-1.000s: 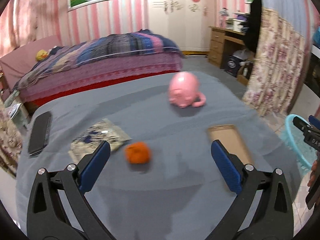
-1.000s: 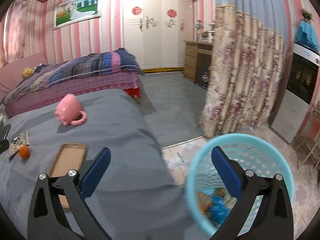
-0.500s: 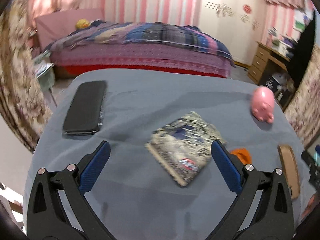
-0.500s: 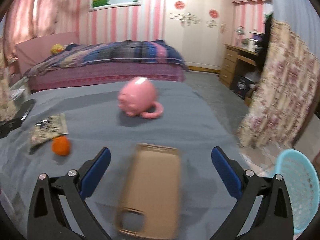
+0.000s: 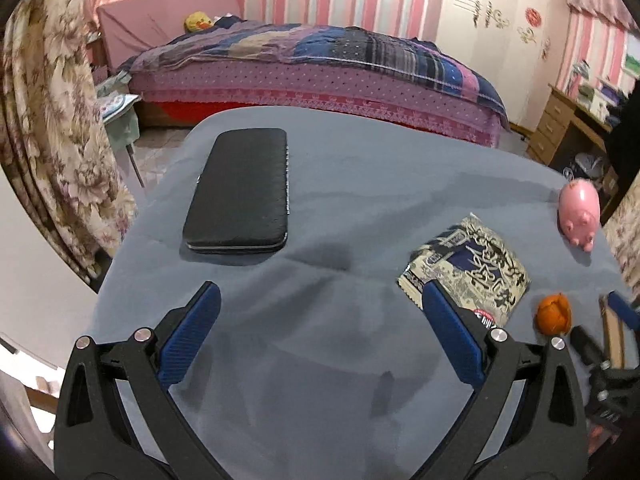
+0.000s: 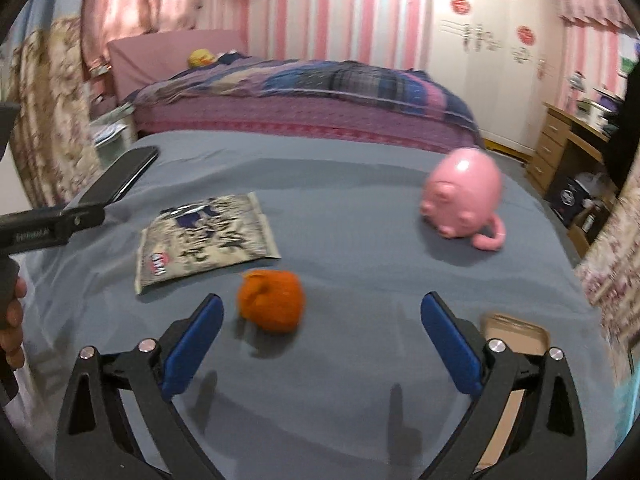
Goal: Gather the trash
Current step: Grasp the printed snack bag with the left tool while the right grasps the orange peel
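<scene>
An orange crumpled ball (image 6: 272,304) lies on the grey table cloth (image 6: 360,400). It sits just ahead of my right gripper (image 6: 322,306), close to its left finger and untouched. That gripper's jaws are wide and closing slightly. A printed snack wrapper (image 6: 204,236) lies flat beyond the ball. In the left wrist view the wrapper (image 5: 468,264) is partly behind the right finger and the ball (image 5: 554,314) is far right. My left gripper (image 5: 320,296) is open over bare cloth with nothing between its fingers.
A black case (image 5: 240,192) lies at the table's far left. A pink piggy bank (image 6: 464,200) stands at the far right, and a tan phone case (image 6: 516,332) lies by the right finger. A bed (image 5: 320,64) and floral curtains (image 5: 52,120) surround the table.
My right gripper swung left from above the blue basket, past the phone case, to the orange ball. My left gripper swung left, away from the ball and towards the black case.
</scene>
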`<state>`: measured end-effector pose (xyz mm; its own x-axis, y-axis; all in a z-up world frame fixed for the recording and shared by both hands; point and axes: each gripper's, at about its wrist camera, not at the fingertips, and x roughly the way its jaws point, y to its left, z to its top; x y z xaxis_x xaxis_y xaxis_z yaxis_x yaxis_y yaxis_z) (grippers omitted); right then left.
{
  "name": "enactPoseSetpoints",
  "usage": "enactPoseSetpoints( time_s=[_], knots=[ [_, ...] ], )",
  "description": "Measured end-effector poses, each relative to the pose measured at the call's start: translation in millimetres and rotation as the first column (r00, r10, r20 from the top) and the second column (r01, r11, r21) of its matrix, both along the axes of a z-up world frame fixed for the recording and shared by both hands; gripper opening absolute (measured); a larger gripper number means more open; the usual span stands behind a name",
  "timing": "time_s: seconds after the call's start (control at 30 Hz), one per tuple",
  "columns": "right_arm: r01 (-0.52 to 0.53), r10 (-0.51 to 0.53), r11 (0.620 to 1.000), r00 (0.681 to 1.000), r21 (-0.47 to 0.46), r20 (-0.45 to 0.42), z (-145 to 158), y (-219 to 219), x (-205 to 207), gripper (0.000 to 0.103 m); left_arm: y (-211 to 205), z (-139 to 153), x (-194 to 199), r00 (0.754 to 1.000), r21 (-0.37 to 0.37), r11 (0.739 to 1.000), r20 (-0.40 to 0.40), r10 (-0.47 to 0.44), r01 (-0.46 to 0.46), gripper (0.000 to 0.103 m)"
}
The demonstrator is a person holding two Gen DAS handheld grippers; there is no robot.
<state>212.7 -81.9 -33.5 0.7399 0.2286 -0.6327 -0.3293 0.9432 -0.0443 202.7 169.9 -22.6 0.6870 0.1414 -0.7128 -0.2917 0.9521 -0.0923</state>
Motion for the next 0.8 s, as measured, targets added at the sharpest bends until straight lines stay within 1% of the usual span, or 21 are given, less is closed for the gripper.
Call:
enactPoseSetpoints(
  time_s=[0.07,0.1,0.13,0.17,0.2,0.27,0.3,0.4,0.6,0.67,0.7,0.77,0.8],
  knots=[
    [-0.033,0.033,0.999,0.999,-0.006,-0.034,-3.8,9.1,6.5,0.076,1.4,1.7,-0.1,1.000,-0.009,1.000,0.005,0.003,-0.003,0.097],
    [-0.045,0.045,0.999,0.998,-0.005,-0.049,-5.5,11.9,8.7,0.071,0.5,2.4,0.3,1.000,-0.007,1.000,0.006,0.004,-0.004,0.097],
    [-0.065,0.065,0.998,0.995,0.000,-0.072,-7.8,14.8,10.8,0.060,-0.4,2.4,0.3,1.000,-0.006,1.000,0.006,0.002,-0.002,0.097],
    [-0.091,0.091,0.996,0.991,0.007,-0.097,-10.6,17.3,12.8,0.047,-2.0,2.3,1.2,1.000,-0.008,1.000,0.005,-0.001,0.001,0.097],
    [-0.101,0.102,0.995,0.989,0.013,-0.108,-12.6,18.0,16.2,0.041,-4.9,2.7,2.5,1.000,-0.011,1.000,0.004,-0.005,0.005,0.097],
    [-0.113,0.118,0.992,0.988,0.049,-0.102,-12.1,14.3,15.6,0.032,-11.2,2.8,5.0,1.000,-0.017,1.000,0.005,-0.022,0.022,0.097],
    [-0.115,0.121,0.991,0.988,0.061,-0.096,-11.1,11.9,14.7,0.030,-14.5,2.7,6.1,1.000,-0.016,0.999,0.004,-0.028,0.028,0.097],
    [-0.087,0.090,0.995,0.994,0.049,-0.059,-6.6,-0.6,6.3,0.030,-27.2,-0.9,12.1,0.999,-0.032,0.998,-0.004,-0.051,0.051,0.097],
    [0.023,-0.022,0.999,0.999,0.032,-0.030,3.9,-39.7,-1.5,0.030,-56.3,-18.9,32.0,0.995,-0.070,0.994,-0.055,-0.089,0.085,0.097],
    [0.054,-0.053,0.997,0.998,0.049,-0.031,6.3,-53.3,1.2,0.030,-68.0,-27.9,39.4,0.990,-0.074,0.992,-0.083,-0.111,0.105,0.097],
    [0.065,-0.063,0.996,0.997,0.060,-0.035,7.2,-61.0,3.7,0.030,-72.4,-31.8,42.7,0.988,-0.070,0.992,-0.102,-0.116,0.109,0.097],
    [0.086,-0.082,0.992,0.996,0.090,-0.047,7.6,-75.5,8.6,0.030,-82.4,-35.8,46.2,0.985,-0.021,0.994,-0.129,-0.112,0.110,0.097],
    [0.090,-0.085,0.991,0.995,0.096,-0.051,7.7,-78.2,11.6,0.030,-87.0,-35.5,47.1,0.982,-0.007,0.992,-0.138,-0.125,0.126,0.097]
  ],
)
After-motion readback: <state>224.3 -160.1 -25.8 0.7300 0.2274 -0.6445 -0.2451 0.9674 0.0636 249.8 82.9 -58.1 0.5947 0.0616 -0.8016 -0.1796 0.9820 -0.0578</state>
